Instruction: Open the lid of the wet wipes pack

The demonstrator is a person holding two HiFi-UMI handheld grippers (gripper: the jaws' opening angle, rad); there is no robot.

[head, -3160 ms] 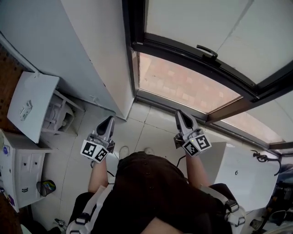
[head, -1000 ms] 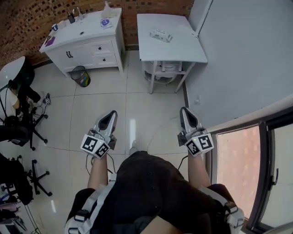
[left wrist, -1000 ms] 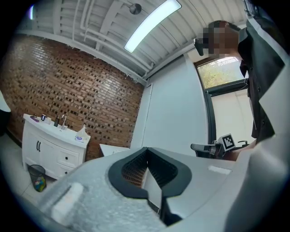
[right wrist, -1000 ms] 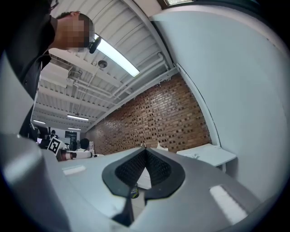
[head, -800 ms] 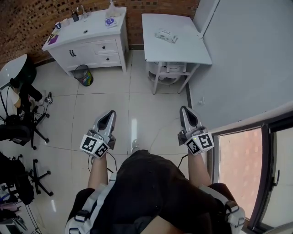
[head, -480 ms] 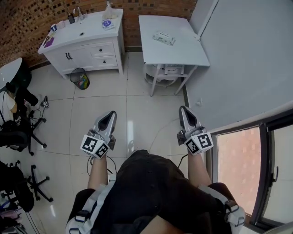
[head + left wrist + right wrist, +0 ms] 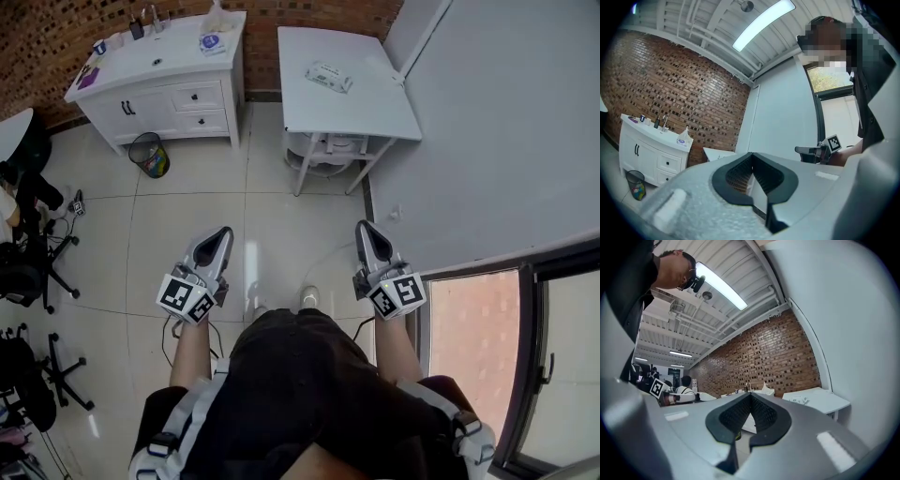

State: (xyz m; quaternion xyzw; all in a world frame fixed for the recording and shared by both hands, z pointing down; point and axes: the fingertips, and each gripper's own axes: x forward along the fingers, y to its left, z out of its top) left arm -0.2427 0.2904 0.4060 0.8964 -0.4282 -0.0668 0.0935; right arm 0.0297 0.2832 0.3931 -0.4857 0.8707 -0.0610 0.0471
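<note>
The wet wipes pack (image 7: 329, 77) lies flat on a small white table (image 7: 375, 108) at the top of the head view, far ahead of both grippers; it also shows small in the right gripper view as the wipes pack (image 7: 798, 400). My left gripper (image 7: 221, 236) is held level over the tiled floor, shut with nothing in it. My right gripper (image 7: 367, 232) is level beside it, likewise shut and empty. In the left gripper view the left gripper (image 7: 751, 156) has its jaws together; the right gripper (image 7: 750, 396) looks the same in its own view.
A white drawer cabinet (image 7: 159, 80) with small items on top stands left of the table, against a brick wall. A bin (image 7: 150, 154) sits on the floor by it. A grey wall (image 7: 506, 122) runs on the right, a window (image 7: 469, 356) below it. Office chairs (image 7: 28, 272) crowd the left.
The head view has shifted slightly: table and cabinet sit a bit higher and further left in the picture. Both grippers have drifted a little lower and left, still shut, side by side.
</note>
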